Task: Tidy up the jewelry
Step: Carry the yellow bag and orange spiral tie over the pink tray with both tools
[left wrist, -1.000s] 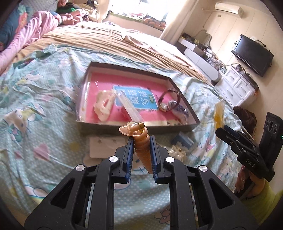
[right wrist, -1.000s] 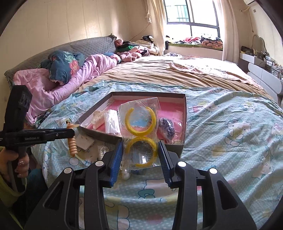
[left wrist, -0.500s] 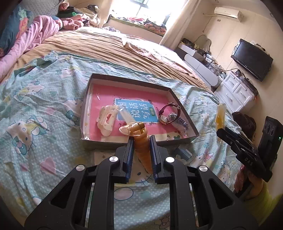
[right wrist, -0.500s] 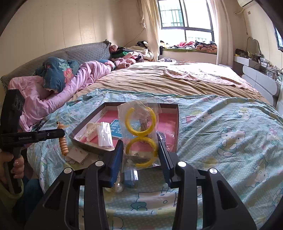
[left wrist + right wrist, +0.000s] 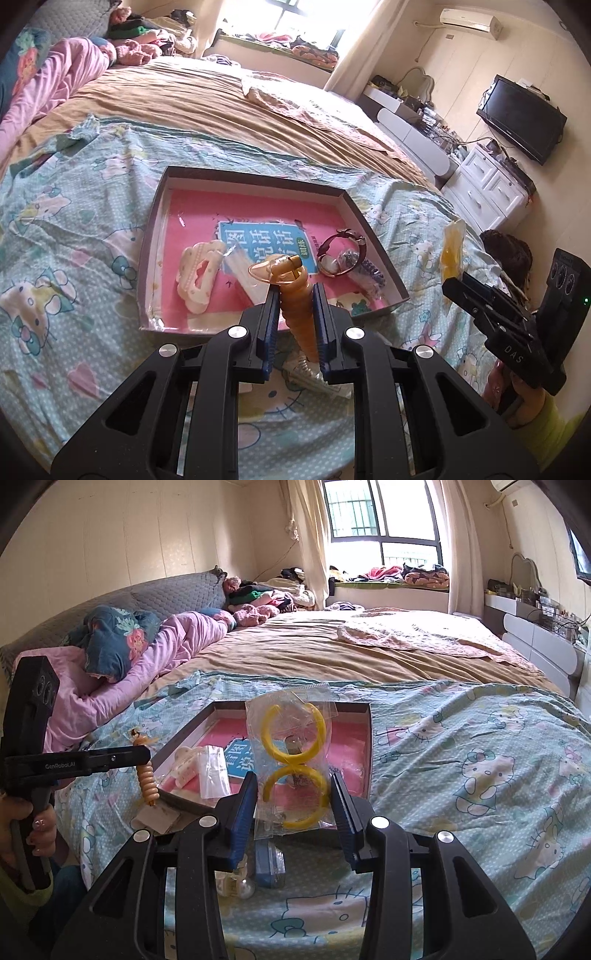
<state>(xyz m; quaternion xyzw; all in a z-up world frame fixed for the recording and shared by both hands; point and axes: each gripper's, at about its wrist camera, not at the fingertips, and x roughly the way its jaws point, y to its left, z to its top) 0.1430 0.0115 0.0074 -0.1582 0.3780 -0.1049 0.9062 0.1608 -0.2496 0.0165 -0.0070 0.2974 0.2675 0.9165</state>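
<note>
My left gripper (image 5: 295,308) is shut on an orange coiled hair tie (image 5: 297,314) that stands upright between the pads, just above the near rim of a shallow brown box (image 5: 258,178) with a pink floor. In the box lie a cream hair claw (image 5: 199,275), a clear packet (image 5: 240,267), a wristwatch (image 5: 338,251) and a dark beaded piece (image 5: 369,271). My right gripper (image 5: 293,799) is shut on a clear bag with two yellow hoops (image 5: 293,760), held upright before the box (image 5: 365,746). The left gripper (image 5: 146,755) shows at the left there.
On the cartoon-print bedspread in front of the box lie a small blue case (image 5: 269,864), a pearl piece (image 5: 236,884) and a white card (image 5: 155,816). A pink quilt (image 5: 155,664) lies at the bed's head. A white dresser (image 5: 487,192) and TV (image 5: 521,118) stand beside the bed.
My left gripper has carried the hair tie up and forward, so the box now shows more from above. The right gripper still holds the hoop bag in nearly the same place.
</note>
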